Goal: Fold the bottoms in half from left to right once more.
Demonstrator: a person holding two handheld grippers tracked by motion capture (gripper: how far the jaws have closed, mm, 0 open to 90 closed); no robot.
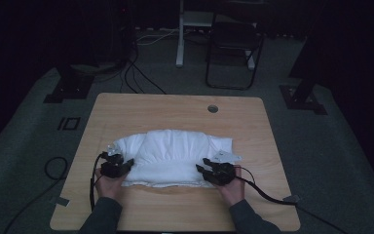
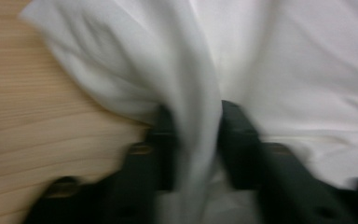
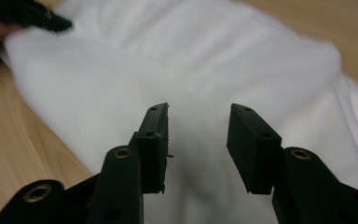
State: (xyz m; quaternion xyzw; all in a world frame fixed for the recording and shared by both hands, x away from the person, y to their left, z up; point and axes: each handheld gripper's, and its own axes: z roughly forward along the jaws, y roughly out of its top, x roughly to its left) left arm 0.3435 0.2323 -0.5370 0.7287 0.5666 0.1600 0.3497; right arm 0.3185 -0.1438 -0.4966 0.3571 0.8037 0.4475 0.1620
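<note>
High view: white cloth spread crosswise, left fingers pinching, right fingers agape

Lying across the middle of the surface (image 1: 185,204), white garment (image 1: 173,156), long axis running left to right, bunched and wrinkled, near edge toward the person. Looks partly folded, a raised band across the centre; exact kind of garment hard to tell in the dim light.

At the near left corner of the cloth, left gripper (image 1: 118,167), fingers (image 2: 165,140) closed on a gathered ridge of fabric that rises up between them in the left gripper view (image 2: 196,140). Bare wood just to one side of that fold, cloth spreading away on the other.

At the near right corner, right gripper (image 1: 215,171), touching or just above the fabric, which cannot be told from above. Seen along its own fingers (image 3: 154,140), jaws standing wide apart with nothing between them, white cloth (image 3: 191,84) lying flat directly ahead and beneath. Other gripper visible far off at the opposite end of the cloth (image 3: 37,16).

Judged from this: cloth straight ahead of the open right fingers, so the coming move likely a short reach forward and down to pinch the near right edge, matching the left hold, then a lift or fold across the short axis. Risk of catching more than one layer
</note>
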